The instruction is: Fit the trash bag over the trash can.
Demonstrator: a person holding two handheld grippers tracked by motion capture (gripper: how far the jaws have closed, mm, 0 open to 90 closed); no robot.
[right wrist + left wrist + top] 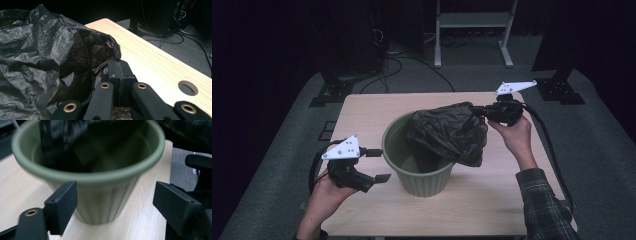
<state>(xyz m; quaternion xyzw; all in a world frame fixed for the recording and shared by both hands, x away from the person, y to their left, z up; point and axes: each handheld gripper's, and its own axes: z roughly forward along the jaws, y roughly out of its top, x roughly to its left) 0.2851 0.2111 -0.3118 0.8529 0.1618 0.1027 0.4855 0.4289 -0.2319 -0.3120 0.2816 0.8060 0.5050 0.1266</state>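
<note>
A green ribbed bin (424,181) stands upright in the middle of the wooden table (362,107). A crumpled black plastic bag (447,132) hangs partly inside it and bulges over its right rim. My right gripper (478,110) is raised at the bin's far right, shut on a corner of the bag (37,50), with the plastic pinched between the closed jaws (120,72). My left gripper (383,165) hovers just left of the bin, open and holding nothing. In the left gripper view its jaws (117,207) stand wide on either side of the bin's wall (100,202), apart from it, and the bag (62,140) is blurred.
The tabletop has a round hole (188,87) near its edge beside the right gripper. Behind the table on the grey carpet stand a white metal frame (472,20), black stand feet (329,92) and loose cables (407,62). Bare wood lies in front of the bin.
</note>
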